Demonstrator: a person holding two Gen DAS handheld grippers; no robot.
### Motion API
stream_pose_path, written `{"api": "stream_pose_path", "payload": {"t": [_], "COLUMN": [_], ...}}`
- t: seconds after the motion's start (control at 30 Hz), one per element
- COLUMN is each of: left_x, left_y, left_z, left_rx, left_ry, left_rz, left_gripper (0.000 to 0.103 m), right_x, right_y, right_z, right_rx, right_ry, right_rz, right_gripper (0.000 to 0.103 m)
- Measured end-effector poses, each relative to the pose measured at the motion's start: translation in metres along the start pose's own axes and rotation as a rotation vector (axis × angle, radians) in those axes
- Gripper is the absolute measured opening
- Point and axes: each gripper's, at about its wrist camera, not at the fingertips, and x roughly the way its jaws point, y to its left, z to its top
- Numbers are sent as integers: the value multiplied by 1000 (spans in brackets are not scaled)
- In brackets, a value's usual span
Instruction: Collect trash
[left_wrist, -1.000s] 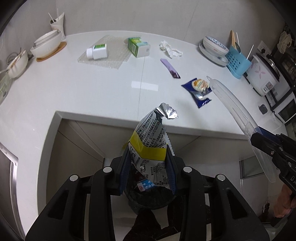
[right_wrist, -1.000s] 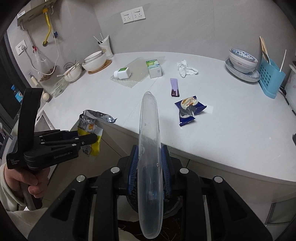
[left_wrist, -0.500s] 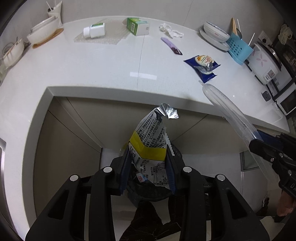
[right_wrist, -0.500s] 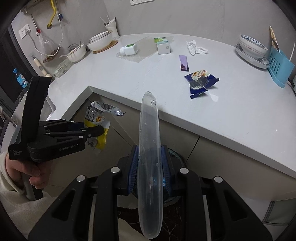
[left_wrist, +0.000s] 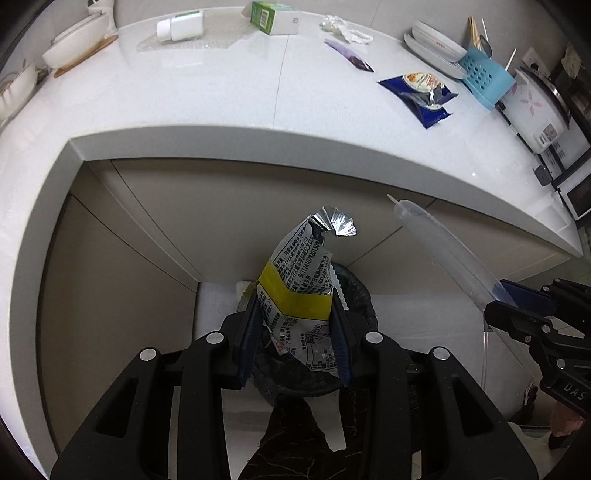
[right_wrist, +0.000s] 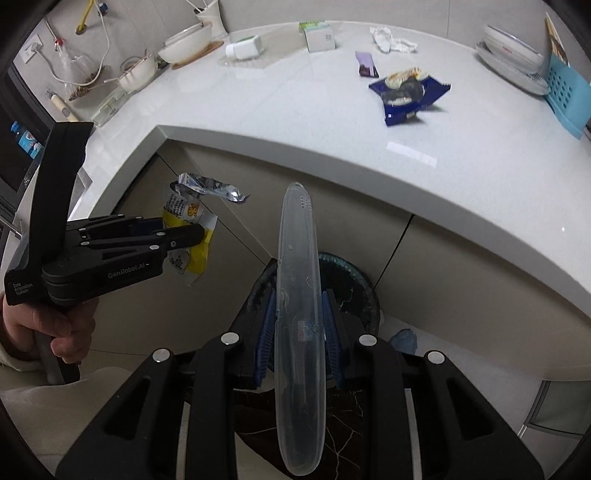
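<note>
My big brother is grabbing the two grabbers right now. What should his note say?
Left gripper: shut on the yellow snack wrapper, held above the black-lined trash bin.
Right gripper: shut on the clear plastic case, also above the bin.
Done: both pieces are off the counter; neither is dropped yet.
Left on the counter: blue snack bag, purple wrapper, crumpled tissue, green-and-white box, white bottle.
Next, probably: drop both, then go back.

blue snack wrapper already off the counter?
No, the blue snack wrapper lies on the white counter, beyond the long clear plastic case clamped in the right gripper.
</note>
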Motion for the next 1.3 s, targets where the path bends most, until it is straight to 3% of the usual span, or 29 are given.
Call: {"api": "stream_pose_path", "payload": {"t": [0.7,1.03,1.3], "left_x": [84,115,112], "left_y": [5,-7,-7], "left_z": [-22,-18,-19], "left_rx": [27,73,82], "left_ry": [123,159,142], "left_rz": [2,-9,-23], "left_gripper": [33,34,49], "right_x": [82,91,102], "right_y": [-21,-37,-35], "right_z": [-15,-27,-25], "right_rx": [40,74,81], "right_ry": [142,166,180], "right_rz": [-31,-46,-53], "right_gripper": [25,25,25]}}
